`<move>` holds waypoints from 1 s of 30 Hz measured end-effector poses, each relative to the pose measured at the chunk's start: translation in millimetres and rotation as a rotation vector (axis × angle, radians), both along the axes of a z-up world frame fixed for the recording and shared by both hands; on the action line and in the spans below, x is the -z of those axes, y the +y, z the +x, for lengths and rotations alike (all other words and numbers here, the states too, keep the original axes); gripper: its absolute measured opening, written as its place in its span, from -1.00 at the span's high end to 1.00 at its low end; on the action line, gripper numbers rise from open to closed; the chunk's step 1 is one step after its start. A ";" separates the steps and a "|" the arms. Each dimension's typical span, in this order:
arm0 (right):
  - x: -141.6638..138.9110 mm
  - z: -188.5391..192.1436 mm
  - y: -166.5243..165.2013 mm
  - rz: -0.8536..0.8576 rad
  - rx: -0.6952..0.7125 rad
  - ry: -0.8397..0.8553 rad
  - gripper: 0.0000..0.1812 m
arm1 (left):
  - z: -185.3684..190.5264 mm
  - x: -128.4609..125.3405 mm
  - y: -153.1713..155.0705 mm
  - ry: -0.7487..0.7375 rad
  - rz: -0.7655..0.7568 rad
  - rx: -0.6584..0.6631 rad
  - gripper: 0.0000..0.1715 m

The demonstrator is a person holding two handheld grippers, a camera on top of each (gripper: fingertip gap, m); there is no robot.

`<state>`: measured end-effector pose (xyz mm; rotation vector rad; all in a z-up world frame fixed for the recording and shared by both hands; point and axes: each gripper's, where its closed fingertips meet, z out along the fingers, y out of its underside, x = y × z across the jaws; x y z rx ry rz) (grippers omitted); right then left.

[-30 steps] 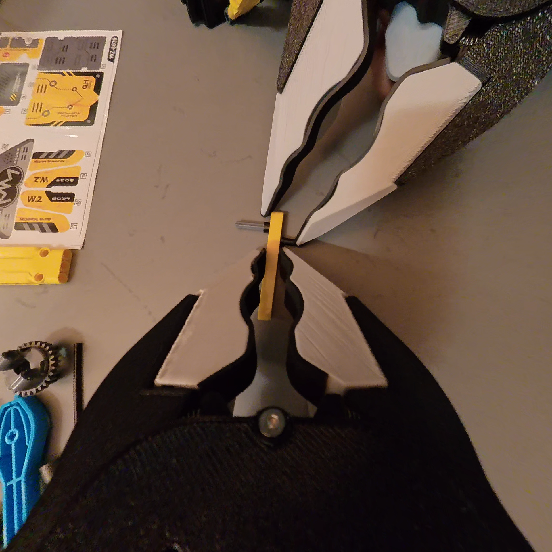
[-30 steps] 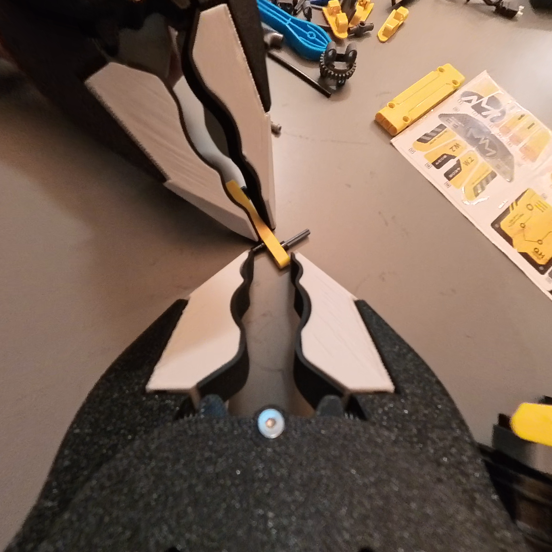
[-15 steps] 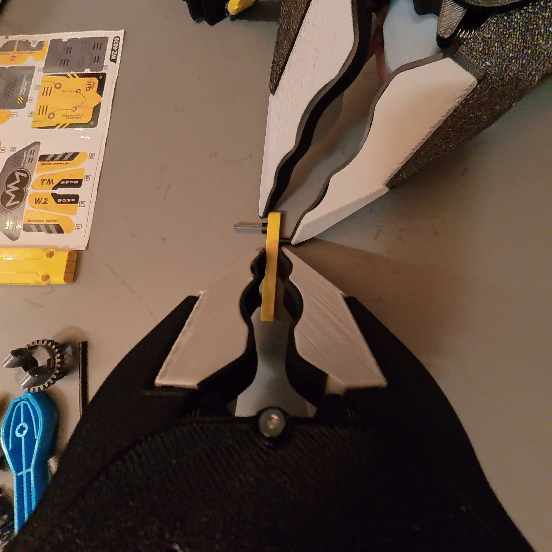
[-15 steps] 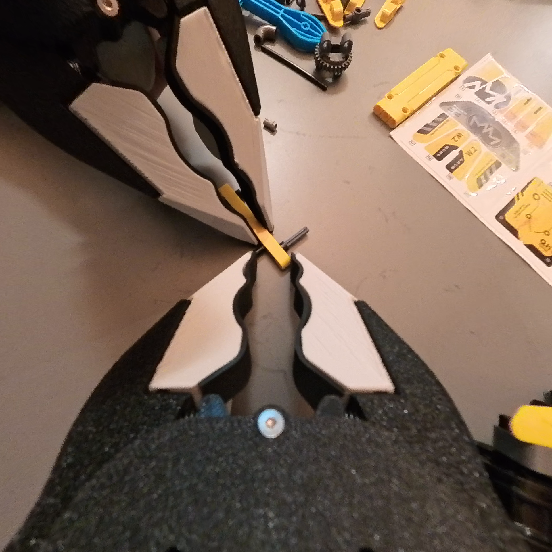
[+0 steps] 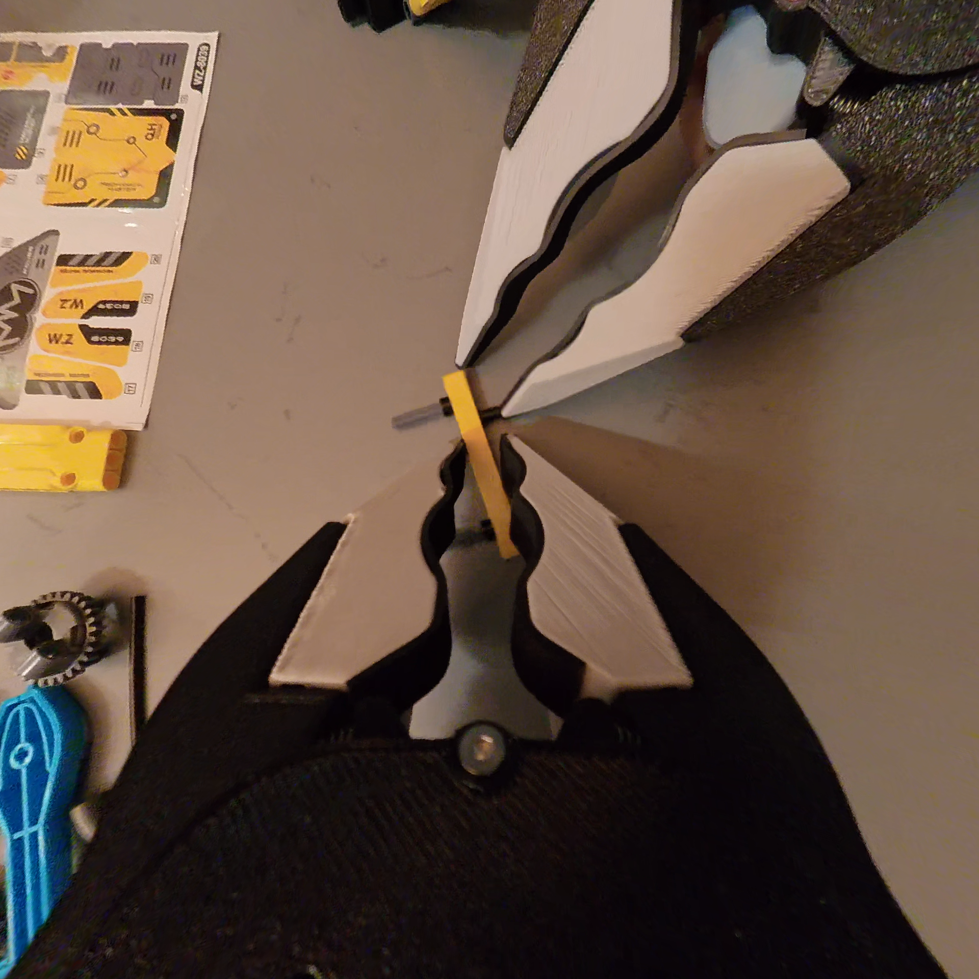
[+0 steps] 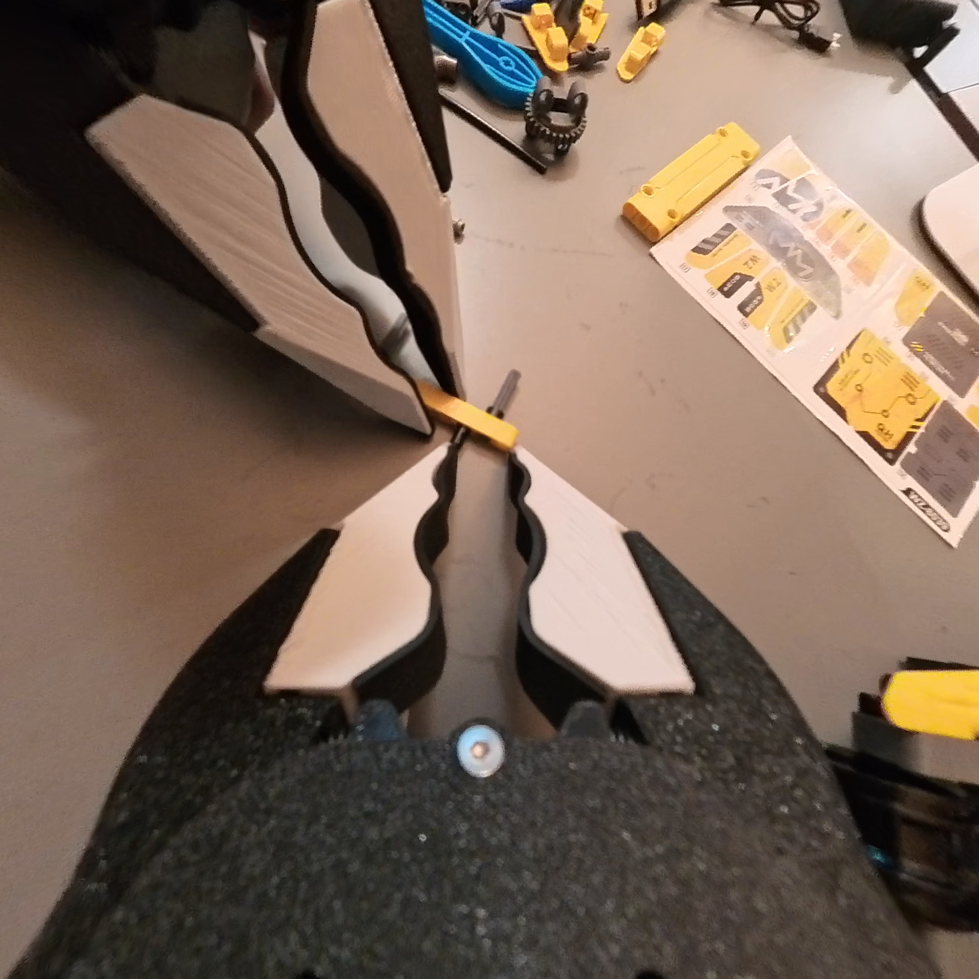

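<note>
- Grey tabletop [image 5: 318, 222] with faint scuffs lies under everything, and loose toy building parts are scattered along its edges.
- Left gripper [image 5: 479, 447] has its fingers nearly closed on a flat yellow beam [image 5: 479, 466], pinching it edge-on so that it runs back between the pads and juts out ahead of the tips.
- A thin dark pin [image 5: 424, 416] passes crosswise through the jutting end of the beam, with a grey stub showing on one side.
- Right gripper [image 6: 479, 450] meets the beam from the opposite side, fingers drawn close together; its tips sit at the pin's near end (whether they truly grip it I cannot tell, the spot being small and dark).
- Beam and pin [image 6: 506, 392] sit between the two sets of tips, close above the table.
- Off to the side lie a sticker sheet [image 5: 100, 212] in yellow and grey, a yellow block [image 5: 58, 458] just beside its end, a dark toothed gear piece [image 5: 53, 635], a thin black rod [image 5: 139, 651] and a blue plastic tool [image 5: 32, 794].
</note>
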<state>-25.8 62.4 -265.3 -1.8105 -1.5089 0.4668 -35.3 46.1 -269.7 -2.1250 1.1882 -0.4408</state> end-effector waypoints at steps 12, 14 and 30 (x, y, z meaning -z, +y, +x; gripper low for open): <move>-0.8 3.5 9.2 0.029 0.050 -0.003 0.79 | -2.9 -3.5 1.0 -0.012 -0.018 -0.017 0.75; -4.6 4.3 11.2 0.036 0.065 0.020 0.74 | -4.0 -10.0 2.4 -0.052 -0.017 -0.023 0.70; -29.3 -31.0 -58.6 -0.114 -0.162 0.208 0.68 | -47.6 -70.7 30.1 -0.460 -0.031 -0.219 0.70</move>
